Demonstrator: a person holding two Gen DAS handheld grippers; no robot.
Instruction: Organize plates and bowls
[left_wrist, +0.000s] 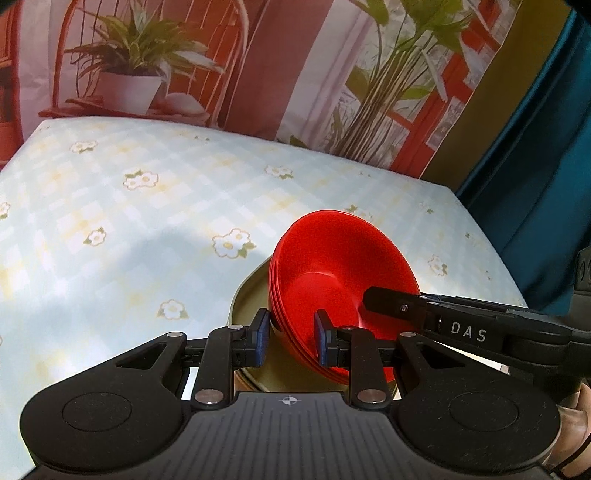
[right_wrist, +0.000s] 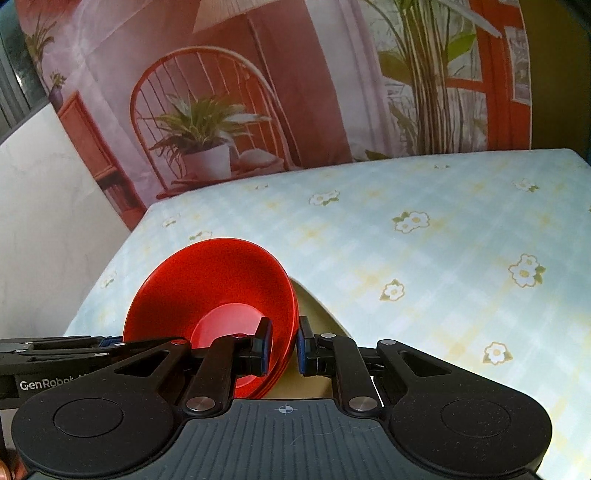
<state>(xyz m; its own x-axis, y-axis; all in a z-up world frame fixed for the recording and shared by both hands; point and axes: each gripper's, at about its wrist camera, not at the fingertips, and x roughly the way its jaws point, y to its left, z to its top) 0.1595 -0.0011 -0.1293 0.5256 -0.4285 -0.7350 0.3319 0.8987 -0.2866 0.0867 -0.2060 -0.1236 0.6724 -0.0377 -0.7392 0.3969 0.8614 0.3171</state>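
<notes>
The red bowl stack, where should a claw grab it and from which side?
Grip the stack of red bowls by the flared rim, one finger inside and one outside, coming from the near side. It is tilted over the olive plate, so the rims face the claws; the left claw and right claw already pinch opposite edges.

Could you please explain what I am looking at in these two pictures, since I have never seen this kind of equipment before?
A person holds two hand-held grippers, each carrying a camera that looks along its fingers; one picture comes from each. The left gripper and the right gripper both pinch the rim of one stack of red bowls, from opposite sides. The bowls are tilted above an olive plate, which sits on a table covered by a floral tablecloth. Behind it hangs a printed backdrop of plants and a chair.
</notes>
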